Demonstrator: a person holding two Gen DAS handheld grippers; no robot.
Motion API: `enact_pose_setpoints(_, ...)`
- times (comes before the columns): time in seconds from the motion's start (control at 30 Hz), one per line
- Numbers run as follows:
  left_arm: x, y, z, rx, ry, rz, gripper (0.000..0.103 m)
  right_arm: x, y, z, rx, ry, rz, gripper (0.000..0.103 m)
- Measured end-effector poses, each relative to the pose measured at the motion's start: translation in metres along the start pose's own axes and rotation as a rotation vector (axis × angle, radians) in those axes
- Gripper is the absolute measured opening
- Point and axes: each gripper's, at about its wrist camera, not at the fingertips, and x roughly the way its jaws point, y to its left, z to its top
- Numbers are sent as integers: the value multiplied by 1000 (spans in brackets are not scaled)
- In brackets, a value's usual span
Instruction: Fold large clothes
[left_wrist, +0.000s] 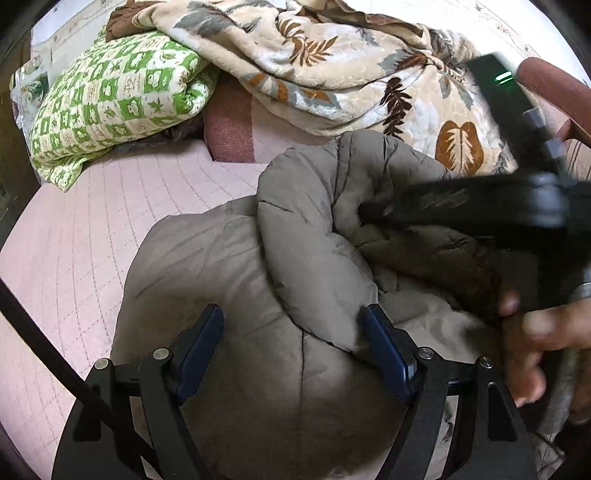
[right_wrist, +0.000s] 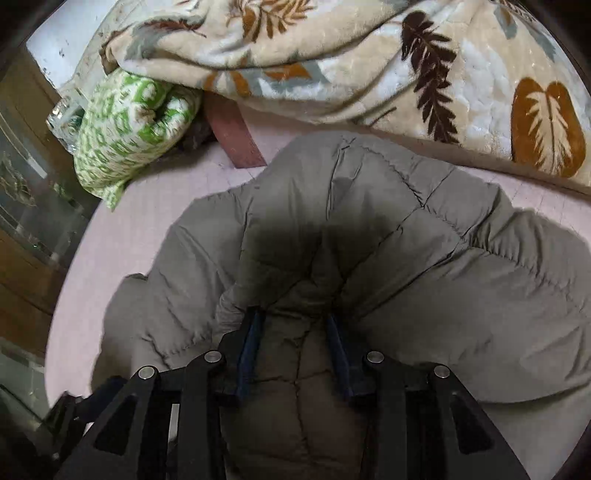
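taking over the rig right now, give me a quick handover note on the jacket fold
Left hand-held gripper: open wide, jaws straddling a puffed part of the grey padded jacket, not pinching it.
Right hand-held gripper: partly open over a bunched ridge of the jacket; pads not pressing.
The jacket lies on the pink bed sheet, in front of the leaf-print blanket and green patterned pillow.
Done: part of the jacket is folded over onto its body.
Left: it is still lumpy; flatten it and finish the fold.
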Motion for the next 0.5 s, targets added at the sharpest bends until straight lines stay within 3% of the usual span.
enact_pose_setpoints(0.13,-14,-1,3,-4,-53,-25,77,-66,4,-9,-26,-155,35,40)
enact_pose_setpoints(0.23,-19,-7,3,13,-71,-36,77,-109,7,-33,-91,-230,-86,40)
enact_pose_setpoints(0.37,-10,-18,-2,47,-39,-27,77,-118,-6,-68,-92,-198,-157,40)
enact_pose_setpoints(0.5,4,-22,-9,69,8,14,78,-96,-28,-94,-60,-135,-169,40)
